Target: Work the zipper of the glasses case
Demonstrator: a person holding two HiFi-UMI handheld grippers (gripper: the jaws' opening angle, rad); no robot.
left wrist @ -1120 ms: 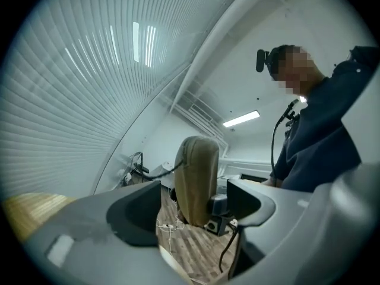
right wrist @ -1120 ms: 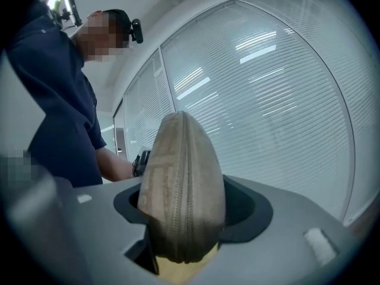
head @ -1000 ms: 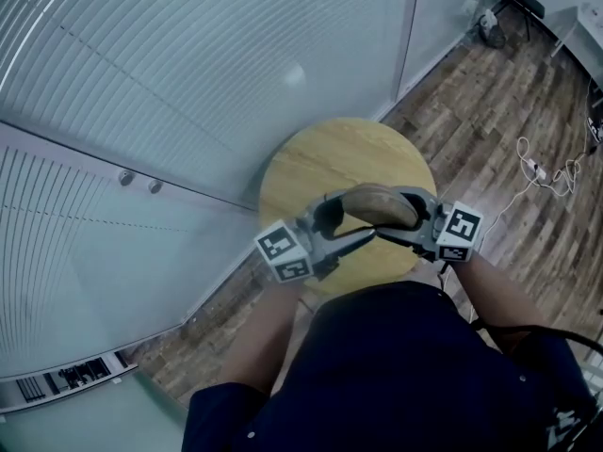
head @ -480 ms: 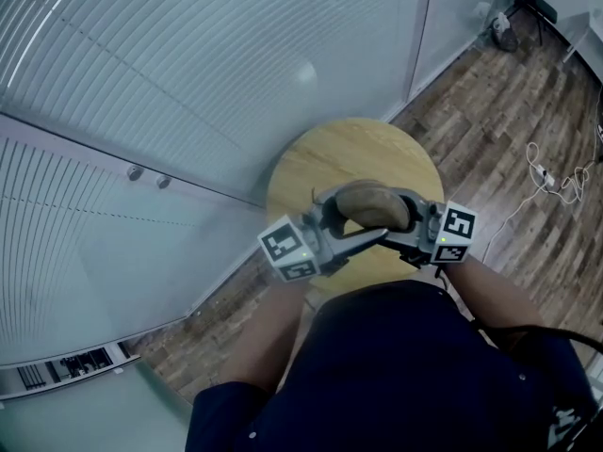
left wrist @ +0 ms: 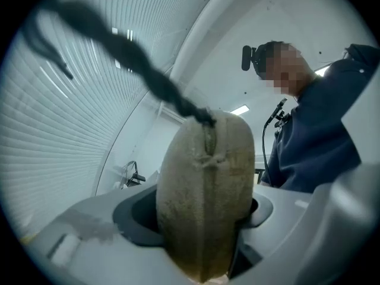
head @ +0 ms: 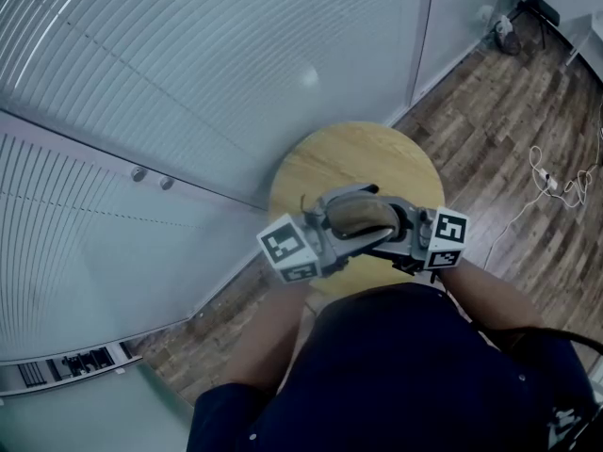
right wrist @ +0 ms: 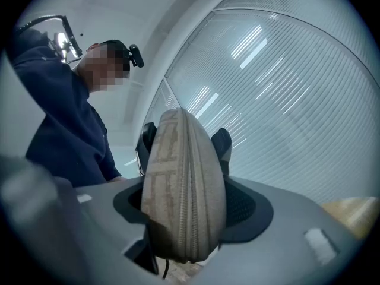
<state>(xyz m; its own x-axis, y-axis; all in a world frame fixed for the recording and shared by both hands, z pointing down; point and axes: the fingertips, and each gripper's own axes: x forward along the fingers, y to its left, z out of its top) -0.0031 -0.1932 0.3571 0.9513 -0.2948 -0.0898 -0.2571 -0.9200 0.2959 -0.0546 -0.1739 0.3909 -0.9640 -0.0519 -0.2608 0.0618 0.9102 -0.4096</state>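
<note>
A tan fabric glasses case (head: 363,213) hangs in the air over a round wooden table (head: 353,158), held between my two grippers. My right gripper (head: 400,226) is shut on one end; in the right gripper view the case (right wrist: 184,195) stands on edge with its zipper line (right wrist: 189,212) facing the camera. My left gripper (head: 330,222) has the other end (left wrist: 205,200) between its jaws, which are closing; a dark gap still shows on the case's left side. A dark cord (left wrist: 136,61) runs up from that end.
A glass wall with blinds (head: 141,83) stands to the left and behind the table. Wood floor lies to the right, with white cables (head: 556,182) on it. The person's dark sleeves and body fill the bottom of the head view.
The two grippers have drawn closer together. The left gripper's jaws have come in round the case's end and narrowed. The right gripper keeps its hold.
</note>
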